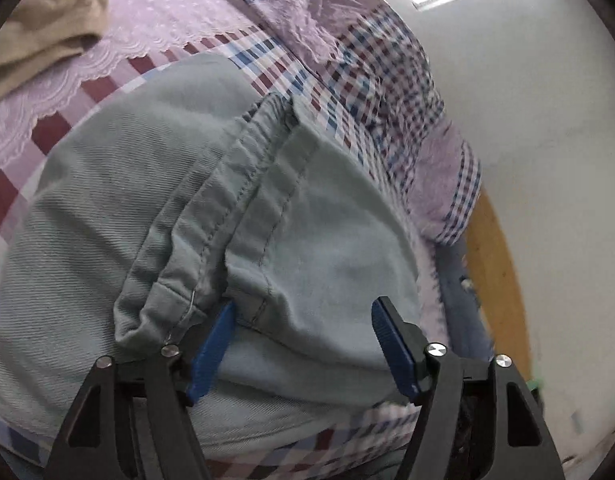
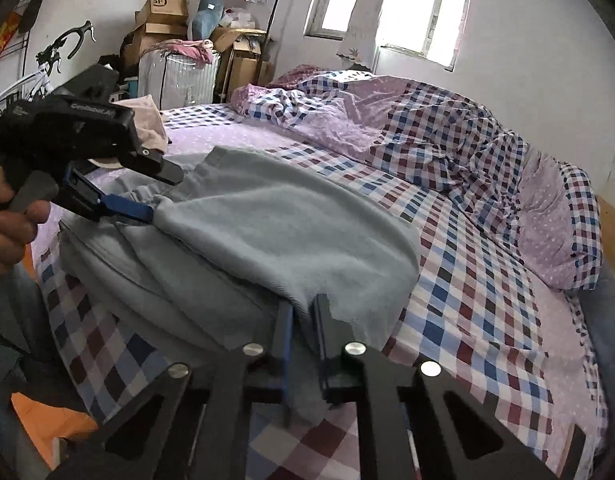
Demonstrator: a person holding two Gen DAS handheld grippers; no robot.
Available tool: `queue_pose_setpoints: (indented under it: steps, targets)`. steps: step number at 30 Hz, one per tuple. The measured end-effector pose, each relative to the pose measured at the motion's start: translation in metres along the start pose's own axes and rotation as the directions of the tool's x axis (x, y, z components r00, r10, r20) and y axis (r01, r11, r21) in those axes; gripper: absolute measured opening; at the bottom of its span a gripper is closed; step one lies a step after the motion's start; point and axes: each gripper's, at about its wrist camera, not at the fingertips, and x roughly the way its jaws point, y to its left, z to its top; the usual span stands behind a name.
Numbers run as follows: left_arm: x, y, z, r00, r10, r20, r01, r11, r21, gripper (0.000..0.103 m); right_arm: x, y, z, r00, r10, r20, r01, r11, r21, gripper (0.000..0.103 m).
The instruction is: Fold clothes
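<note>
On the checkered bed [image 2: 467,280], mid-fold at best. Right tongs [image 2: 303,312] clamped tight on the near edge of the grey-green garment [image 2: 267,232] (sweatpants maybe, going by the elastic waistband [image 1: 243,184]). Left tongs [image 1: 303,320] about half spread around the waistband end, one blue pad tucked against the cloth, grip not clearly made. One layer flopped over already, but lumpy. Still left: squaring up and more folds. Beige garment [image 1: 47,36] waiting behind.
</note>
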Motion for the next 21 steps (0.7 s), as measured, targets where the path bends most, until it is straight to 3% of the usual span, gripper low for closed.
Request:
queue_pose_setpoints:
  steps: [1,2,4,6,9,13,15,16,18,19,20,21]
  targets:
    - [-0.003,0.002,0.001,1.000,-0.017,0.013,0.017,1.000,-0.017,0.016,-0.001,0.000,0.000,1.000,0.000,0.004,0.000,1.000,0.002,0.004]
    - [-0.006,0.005,0.001,0.999,-0.034,0.027,0.034,0.999,-0.033,0.000,-0.004,0.000,0.001,1.000,0.000,0.011,0.000,1.000,0.003,0.003]
    - [-0.016,0.007,0.002,0.995,-0.062,0.073,0.066,0.997,-0.051,0.000,-0.012,0.003,0.003,0.999,-0.004,0.037,0.005,1.000,-0.009,0.003]
    - [-0.042,-0.001,0.002,0.980,-0.074,0.187,0.076,0.997,-0.007,0.000,-0.020,0.008,0.007,0.998,-0.010,0.059,0.012,1.000,-0.029,0.003]
    - [-0.069,-0.005,0.004,0.959,-0.072,0.274,0.065,0.997,0.036,0.000,-0.013,0.013,0.004,1.000,0.020,0.016,-0.020,0.999,-0.047,0.003]
    - [-0.051,0.007,0.006,0.984,0.014,0.175,-0.012,1.000,-0.013,0.000,0.004,0.012,-0.003,0.996,0.060,-0.072,-0.064,0.996,-0.064,0.005]
    - [-0.043,0.003,0.006,0.986,0.068,0.154,-0.070,0.997,0.008,0.000,0.003,0.009,-0.003,0.995,0.071,-0.070,-0.075,0.996,-0.053,0.007]
    - [-0.041,-0.002,0.005,0.984,0.080,0.156,-0.086,0.996,0.034,0.002,0.001,0.007,-0.001,0.995,0.084,-0.060,-0.087,0.995,-0.041,0.010]
    - [-0.036,-0.010,0.004,0.984,0.094,0.150,-0.106,0.992,0.071,0.031,-0.003,0.004,0.002,0.992,0.118,-0.037,-0.118,0.993,-0.015,0.019]
    - [-0.033,-0.013,0.004,0.986,0.091,0.142,-0.103,0.992,0.079,0.061,-0.007,0.002,0.003,0.990,0.139,-0.018,-0.139,0.990,-0.003,0.029]
    - [-0.029,-0.015,0.003,0.987,0.090,0.133,-0.102,0.991,0.083,0.074,-0.010,0.001,0.004,0.987,0.160,0.005,-0.160,0.987,0.004,0.040]
    - [-0.027,-0.014,0.002,0.987,0.097,0.124,-0.108,0.991,0.084,0.074,-0.011,0.002,0.005,0.985,0.171,0.016,-0.171,0.985,0.003,0.043]
